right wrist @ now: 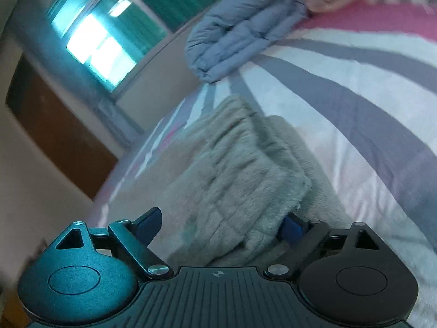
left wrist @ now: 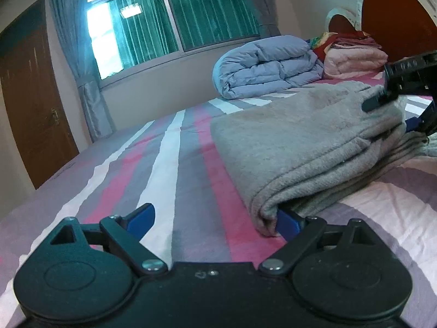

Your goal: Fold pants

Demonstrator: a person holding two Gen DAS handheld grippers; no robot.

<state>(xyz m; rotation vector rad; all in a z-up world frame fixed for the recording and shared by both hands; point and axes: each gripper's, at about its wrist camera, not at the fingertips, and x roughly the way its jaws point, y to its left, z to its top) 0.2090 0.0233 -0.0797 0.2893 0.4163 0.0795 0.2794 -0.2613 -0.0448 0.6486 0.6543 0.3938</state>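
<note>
The grey fleece pants (left wrist: 306, 147) lie folded in several layers on the striped bed. My left gripper (left wrist: 215, 220) is open, low over the sheet at the near left corner of the pants; its right blue fingertip (left wrist: 286, 222) sits under the folded edge. My right gripper (right wrist: 221, 225) is open, with the ribbed waistband of the pants (right wrist: 235, 169) lying between its spread fingers. The right gripper also shows in the left wrist view (left wrist: 404, 82), over the far right end of the pants.
The bed has a pink, grey and white striped sheet (left wrist: 169, 164). A folded blue duvet (left wrist: 267, 68) and a pink blanket stack (left wrist: 355, 60) lie by the red headboard (left wrist: 396, 19). A window (left wrist: 174, 24) and a wooden door (left wrist: 32, 104) are beyond the bed's left edge.
</note>
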